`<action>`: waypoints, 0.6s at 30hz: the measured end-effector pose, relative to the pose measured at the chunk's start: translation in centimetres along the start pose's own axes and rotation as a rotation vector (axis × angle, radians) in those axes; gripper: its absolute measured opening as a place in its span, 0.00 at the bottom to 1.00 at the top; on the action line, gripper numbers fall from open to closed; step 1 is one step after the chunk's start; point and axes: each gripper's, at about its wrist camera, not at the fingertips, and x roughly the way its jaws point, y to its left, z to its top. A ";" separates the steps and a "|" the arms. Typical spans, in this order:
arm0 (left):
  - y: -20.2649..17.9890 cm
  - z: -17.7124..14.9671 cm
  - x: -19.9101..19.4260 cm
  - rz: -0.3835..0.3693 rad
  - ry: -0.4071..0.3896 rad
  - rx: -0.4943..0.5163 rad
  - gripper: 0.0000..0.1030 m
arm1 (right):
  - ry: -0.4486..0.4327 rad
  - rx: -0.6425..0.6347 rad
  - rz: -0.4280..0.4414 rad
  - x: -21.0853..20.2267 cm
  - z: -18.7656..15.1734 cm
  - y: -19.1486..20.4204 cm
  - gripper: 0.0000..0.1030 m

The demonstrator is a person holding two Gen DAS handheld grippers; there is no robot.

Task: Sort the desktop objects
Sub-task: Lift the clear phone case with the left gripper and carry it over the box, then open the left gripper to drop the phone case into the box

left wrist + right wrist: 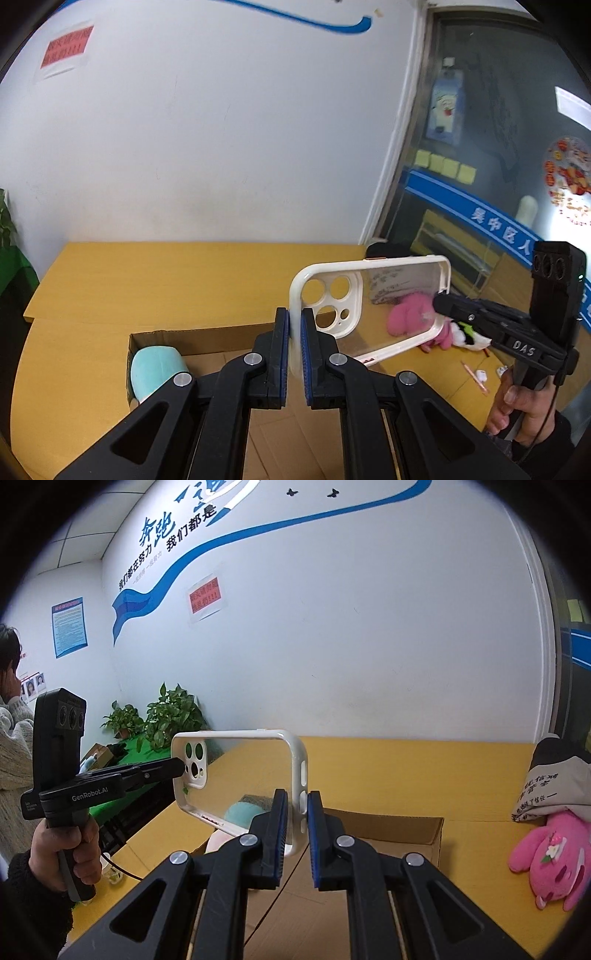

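A clear phone case with a white rim [373, 291] is held in the air over an open cardboard box [207, 338]. My left gripper [295, 328] is shut on its camera-cutout end. My right gripper [297, 812] straddles the opposite end of the phone case [236, 771]; the white rim sits between its pads with small gaps on both sides, so it stands open. In the left wrist view the right gripper [437, 301] touches the case's far edge. In the right wrist view the left gripper [181, 766] clamps the camera end.
The cardboard box [399, 830] holds a teal plush [157, 371]. A pink plush toy [550, 864] and a printed grey bag [550, 779] lie on the yellow table [166, 273]. Small earbuds and a pencil [474, 376] lie at the right. Plants [162, 716] stand beyond the table's left.
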 end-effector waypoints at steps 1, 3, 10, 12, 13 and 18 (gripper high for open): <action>0.2 0.2 0.6 0.001 0.012 -0.003 0.04 | 0.008 0.004 -0.003 0.7 0.2 -0.4 0.10; 0.9 0.8 2.6 0.012 0.038 -0.006 0.04 | 0.026 0.012 -0.010 2.4 0.8 -1.4 0.10; 4.2 0.9 10.4 0.067 0.166 -0.027 0.04 | 0.149 0.108 0.004 10.7 -0.5 -5.7 0.10; 5.4 0.1 13.6 0.094 0.227 -0.041 0.04 | 0.197 0.137 0.000 13.3 -1.8 -7.0 0.10; 5.7 -0.2 14.4 0.100 0.242 -0.046 0.04 | 0.224 0.152 -0.002 14.7 -2.6 -7.6 0.10; 8.1 -3.2 20.6 0.150 0.375 -0.084 0.04 | 0.340 0.233 0.006 20.3 -6.0 -10.3 0.10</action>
